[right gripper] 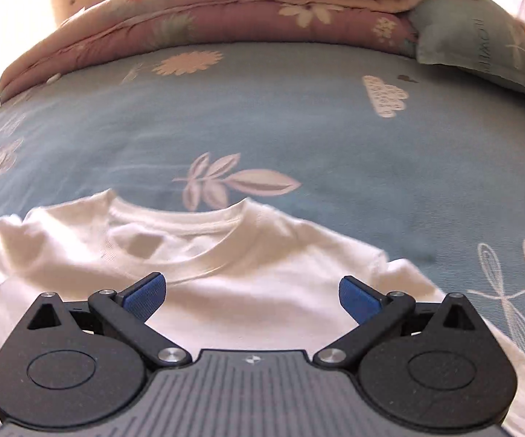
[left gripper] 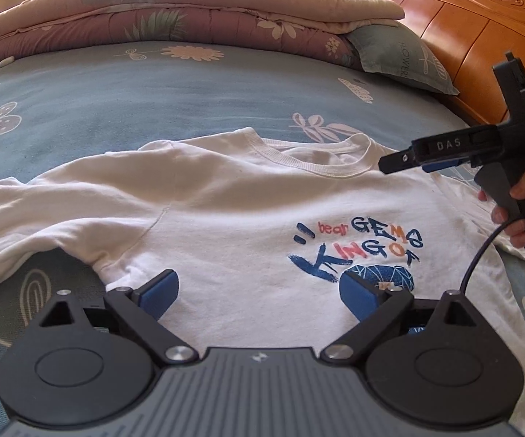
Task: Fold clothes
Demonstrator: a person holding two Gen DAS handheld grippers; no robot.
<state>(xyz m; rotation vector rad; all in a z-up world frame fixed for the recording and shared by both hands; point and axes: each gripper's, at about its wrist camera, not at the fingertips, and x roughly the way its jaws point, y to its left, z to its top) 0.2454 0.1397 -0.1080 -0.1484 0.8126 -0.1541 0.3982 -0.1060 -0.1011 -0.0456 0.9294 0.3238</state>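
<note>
A white T-shirt (left gripper: 226, 211) with a blue and orange chest print (left gripper: 364, 247) lies face up on the blue floral bedsheet (left gripper: 153, 109), collar (left gripper: 317, 156) away from me. My left gripper (left gripper: 258, 291) hovers open over the shirt's chest, nothing between its blue pads. My right gripper (left gripper: 397, 162), held by a hand (left gripper: 517, 218), hangs above the shirt's right shoulder in the left wrist view. In the right wrist view the right gripper (right gripper: 251, 295) is open just short of the shirt (right gripper: 244, 291), below its collar (right gripper: 186, 240), holding nothing.
A folded pink floral quilt (left gripper: 189, 18) lies across the far side of the bed. A grey-blue pillow (left gripper: 400, 58) leans by the wooden headboard (left gripper: 480, 36) at the right. A black cable (left gripper: 480, 255) trails from the right gripper over the shirt's sleeve.
</note>
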